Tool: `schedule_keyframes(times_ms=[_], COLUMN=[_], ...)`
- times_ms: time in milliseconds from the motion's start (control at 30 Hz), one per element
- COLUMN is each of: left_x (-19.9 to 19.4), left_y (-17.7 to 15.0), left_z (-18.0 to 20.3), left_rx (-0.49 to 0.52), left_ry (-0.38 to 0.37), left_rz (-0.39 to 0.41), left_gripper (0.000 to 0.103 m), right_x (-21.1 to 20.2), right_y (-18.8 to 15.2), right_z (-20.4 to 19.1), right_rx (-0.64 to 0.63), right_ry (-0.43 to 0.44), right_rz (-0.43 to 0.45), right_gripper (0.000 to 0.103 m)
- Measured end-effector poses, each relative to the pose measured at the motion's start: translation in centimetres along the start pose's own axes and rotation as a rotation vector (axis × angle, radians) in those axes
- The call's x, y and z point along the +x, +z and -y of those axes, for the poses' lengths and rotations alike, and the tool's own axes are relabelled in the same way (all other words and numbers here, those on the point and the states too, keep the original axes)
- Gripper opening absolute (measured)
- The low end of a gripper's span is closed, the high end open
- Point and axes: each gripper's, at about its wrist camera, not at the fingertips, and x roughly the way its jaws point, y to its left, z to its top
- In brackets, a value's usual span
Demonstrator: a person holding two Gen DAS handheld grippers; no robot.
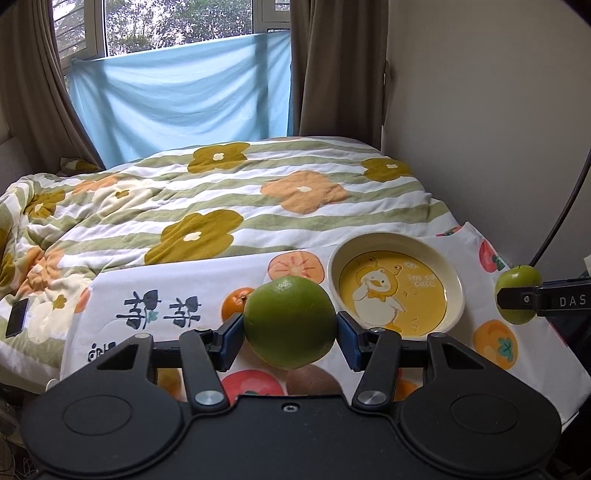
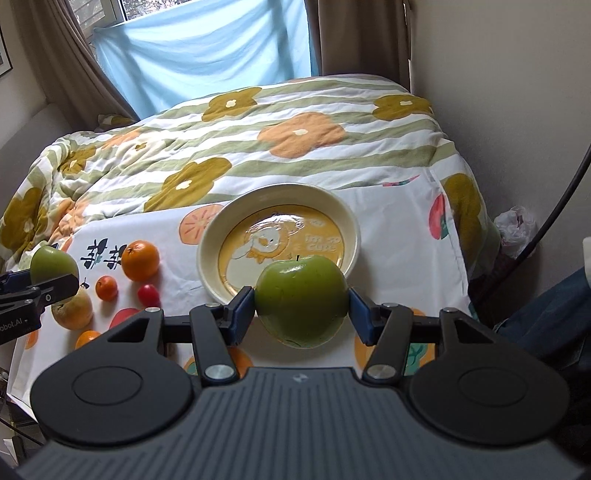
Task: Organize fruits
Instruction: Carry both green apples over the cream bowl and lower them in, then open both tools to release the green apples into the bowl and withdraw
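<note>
We are early on: our left hand-held gripper (image 1: 290,328) clamps a green citrus fruit (image 1: 290,323) and our right hand-held gripper (image 2: 301,308) a green apple (image 2: 301,301), both just short of the empty duck plate (image 2: 347,218), while oranges (image 2: 140,259) and a tomato (image 2: 148,294) wait leftward on the persimmon-print cloth (image 2: 399,258) beside a floral-quilted bed (image 2: 258,147) under a curtained window (image 1: 166,26).

bed (image 1: 236,192): floral quilt | window (image 1: 166,26): daylit, brown curtains (image 1: 332,66)

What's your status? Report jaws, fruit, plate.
Left gripper shut on green citrus. Right gripper shut on green apple. Plate empty, nothing blocking it.
</note>
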Motion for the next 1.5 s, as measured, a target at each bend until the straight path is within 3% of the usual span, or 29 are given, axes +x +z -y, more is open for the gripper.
schedule_keyframes(times_ms=[533, 800, 1267, 1300, 1367, 1500], left_x=[11.6, 18.0, 22.1, 22.0, 21.4, 20.1], left_y=[5.3, 6.2, 6.0, 6.1, 6.2, 6.4], left_z=[6.8, 8.9, 10.3, 10.2, 10.2, 9.3], left_rx=[0.034, 0.107, 0.147, 0.149, 0.155, 0.124], left_ry=[0.002, 0.007, 0.003, -0.003, 0.005, 0.006], left_rz=[-0.027, -0.094, -0.200, -0.199, -0.164, -0.130], left_gripper=[0.058, 0.058, 0.059, 0.062, 0.088, 0.090], right_x=[8.6, 12.0, 14.2, 14.2, 14.2, 14.0], right_y=[7.0, 8.3, 8.7, 8.8, 8.9, 9.0], right_z=[6.3, 7.7, 8.6, 8.7, 8.7, 8.4], right_rx=[-0.051, -0.046, -0.033, -0.034, -0.034, -0.039], right_ry=[0.052, 0.065, 0.083, 0.082, 0.080, 0.078], right_rz=[-0.026, -0.054, -0.095, -0.095, -0.094, -0.093], right_gripper=[0.070, 0.070, 0.070, 0.070, 0.070, 0.070])
